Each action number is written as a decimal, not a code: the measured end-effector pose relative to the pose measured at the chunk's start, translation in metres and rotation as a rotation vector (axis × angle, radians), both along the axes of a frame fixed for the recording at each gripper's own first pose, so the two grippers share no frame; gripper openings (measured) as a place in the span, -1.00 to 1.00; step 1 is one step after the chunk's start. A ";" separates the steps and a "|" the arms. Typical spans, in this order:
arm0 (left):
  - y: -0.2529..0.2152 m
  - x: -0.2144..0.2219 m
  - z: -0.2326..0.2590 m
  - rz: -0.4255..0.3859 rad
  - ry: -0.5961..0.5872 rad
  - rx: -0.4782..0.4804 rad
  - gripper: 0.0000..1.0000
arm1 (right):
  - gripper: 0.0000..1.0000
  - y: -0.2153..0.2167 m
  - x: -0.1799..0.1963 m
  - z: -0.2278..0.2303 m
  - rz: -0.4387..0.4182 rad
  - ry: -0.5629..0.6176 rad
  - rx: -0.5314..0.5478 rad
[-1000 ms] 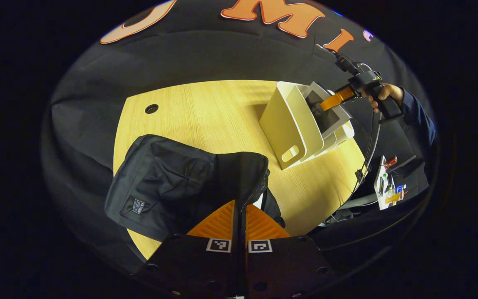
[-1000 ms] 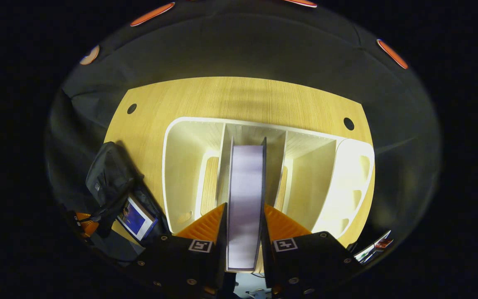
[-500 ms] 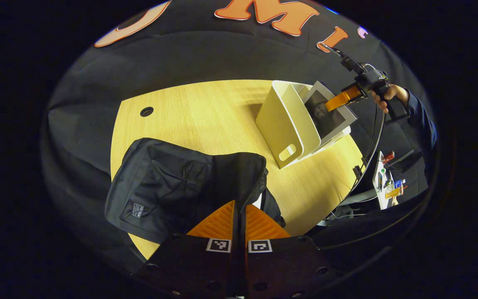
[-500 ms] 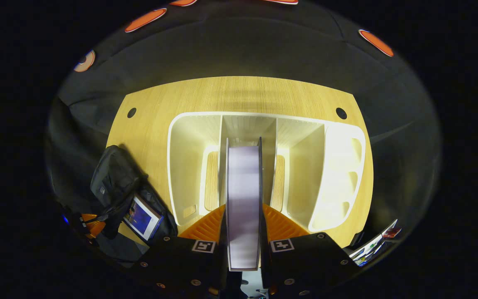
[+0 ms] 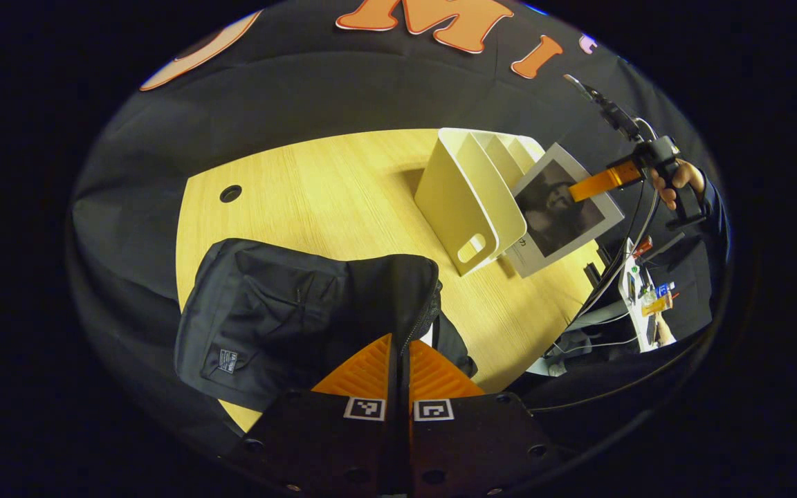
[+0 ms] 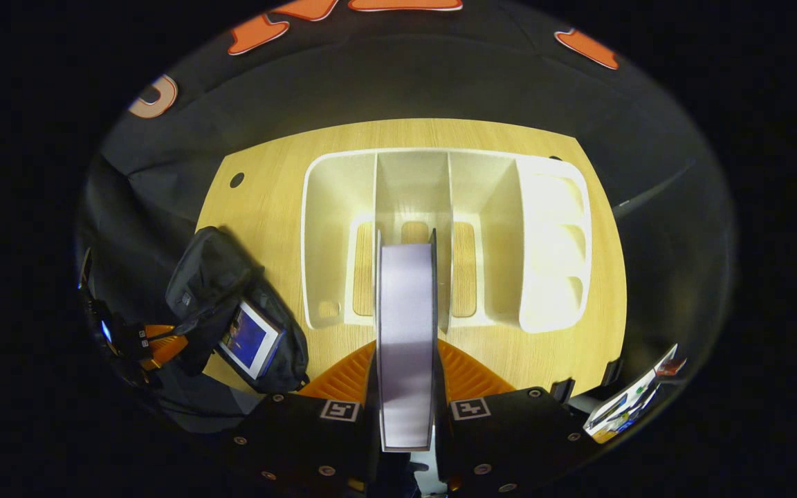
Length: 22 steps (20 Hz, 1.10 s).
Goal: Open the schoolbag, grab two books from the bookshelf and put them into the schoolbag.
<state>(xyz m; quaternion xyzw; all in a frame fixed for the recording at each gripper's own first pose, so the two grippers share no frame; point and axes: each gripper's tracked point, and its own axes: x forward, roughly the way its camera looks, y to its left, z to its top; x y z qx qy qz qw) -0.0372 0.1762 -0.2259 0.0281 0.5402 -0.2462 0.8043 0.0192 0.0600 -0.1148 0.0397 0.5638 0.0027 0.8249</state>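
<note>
One book (image 6: 405, 332), clear of the white bookshelf (image 6: 551, 242), is pinched between the right gripper (image 6: 405, 360)'s two fingers above the wooden table (image 5: 315, 187). The left gripper (image 5: 398, 356), fingers pressed together, pinches the black schoolbag (image 5: 267, 311)'s zipper edge; another book (image 6: 250, 339) sits inside the open bag.
</note>
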 end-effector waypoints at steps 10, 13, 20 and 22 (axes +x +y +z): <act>-0.008 -0.003 -0.002 -0.072 -0.001 -0.006 -0.98 | -0.33 0.014 -0.075 -0.008 -0.056 0.020 0.042; -0.009 -0.002 -0.003 -0.083 0.003 -0.009 -0.98 | -0.34 0.025 -0.086 -0.007 -0.063 0.006 0.069; -0.007 0.000 -0.003 -0.107 0.008 -0.013 -0.98 | -0.34 0.047 -0.093 -0.005 -0.077 -0.030 0.160; -0.006 0.001 -0.003 -0.106 0.004 -0.012 -0.97 | -0.36 0.056 -0.097 -0.004 -0.070 -0.042 0.195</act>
